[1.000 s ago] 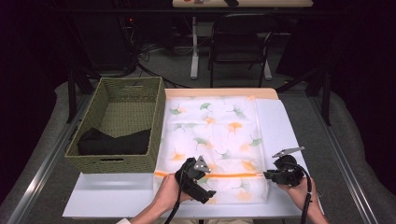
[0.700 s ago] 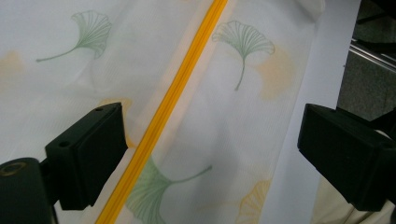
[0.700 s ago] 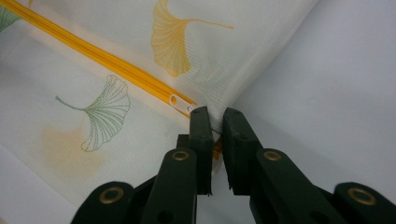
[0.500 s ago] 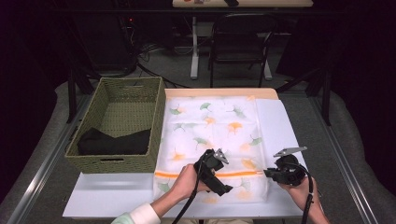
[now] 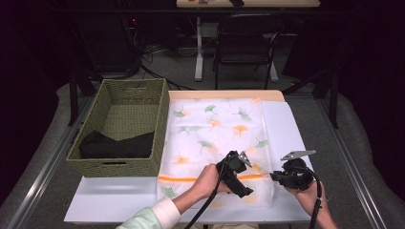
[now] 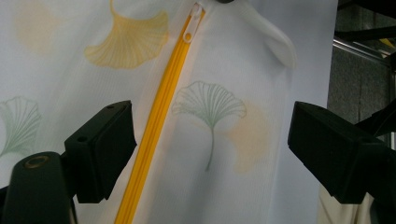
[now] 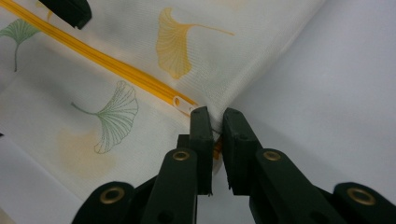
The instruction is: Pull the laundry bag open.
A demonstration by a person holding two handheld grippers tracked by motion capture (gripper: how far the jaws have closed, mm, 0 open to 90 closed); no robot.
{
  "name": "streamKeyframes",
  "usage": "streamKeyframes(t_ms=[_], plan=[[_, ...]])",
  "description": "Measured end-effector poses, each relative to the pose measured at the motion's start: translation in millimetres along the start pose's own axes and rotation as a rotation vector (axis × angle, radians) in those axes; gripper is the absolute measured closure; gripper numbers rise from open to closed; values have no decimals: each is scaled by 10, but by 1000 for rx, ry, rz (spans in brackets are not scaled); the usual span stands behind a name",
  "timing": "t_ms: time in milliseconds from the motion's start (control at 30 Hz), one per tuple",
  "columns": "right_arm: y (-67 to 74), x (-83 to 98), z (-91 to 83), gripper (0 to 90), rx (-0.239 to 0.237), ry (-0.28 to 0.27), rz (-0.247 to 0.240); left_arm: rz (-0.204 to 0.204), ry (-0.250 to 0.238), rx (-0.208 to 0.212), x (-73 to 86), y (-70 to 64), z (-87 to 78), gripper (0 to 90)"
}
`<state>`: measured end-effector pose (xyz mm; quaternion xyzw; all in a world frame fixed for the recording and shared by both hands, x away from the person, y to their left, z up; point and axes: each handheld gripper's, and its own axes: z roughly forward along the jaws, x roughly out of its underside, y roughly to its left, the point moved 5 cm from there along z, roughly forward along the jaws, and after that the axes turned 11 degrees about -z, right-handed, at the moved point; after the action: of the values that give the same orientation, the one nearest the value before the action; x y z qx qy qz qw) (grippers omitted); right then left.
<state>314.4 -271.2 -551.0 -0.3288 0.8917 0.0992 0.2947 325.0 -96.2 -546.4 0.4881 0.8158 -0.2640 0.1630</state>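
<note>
Right now the right tongs [image 7: 215,133] are clamping the zipper end of the leaf-print pouch [image 5: 215,138] at its right edge, near the counter's [image 5: 286,129] front right corner. Beside them, the left tongs [image 6: 210,154] are hanging apart over the yellow zipper [image 6: 159,116], their jaws having just been narrowing with nothing pinched. Gripping well probably means centring on the white pull [image 6: 194,18] while the right side is holding taut. That pull is partly cut off at the frame top. Across the counter, a dark bundle is lying in the wicker basket [image 5: 124,164]; what it is cannot be told.
</note>
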Motion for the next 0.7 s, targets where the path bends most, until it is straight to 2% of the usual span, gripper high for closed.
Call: streamKeyframes(t_ms=[200, 400, 567, 700], plan=[[22, -9, -16, 831, -7, -4, -6, 26, 27, 9, -83, -31, 130, 151], [33, -22, -24, 832, -9, -18, -22, 27, 47, 31, -137, -33, 237, 155], [49, -29, -30, 832, -17, -22, -19, 42, 64, 30, -173, -53, 337, 155], [52, -30, -35, 832, -20, -27, -22, 42, 93, 57, -175, -52, 413, 138]])
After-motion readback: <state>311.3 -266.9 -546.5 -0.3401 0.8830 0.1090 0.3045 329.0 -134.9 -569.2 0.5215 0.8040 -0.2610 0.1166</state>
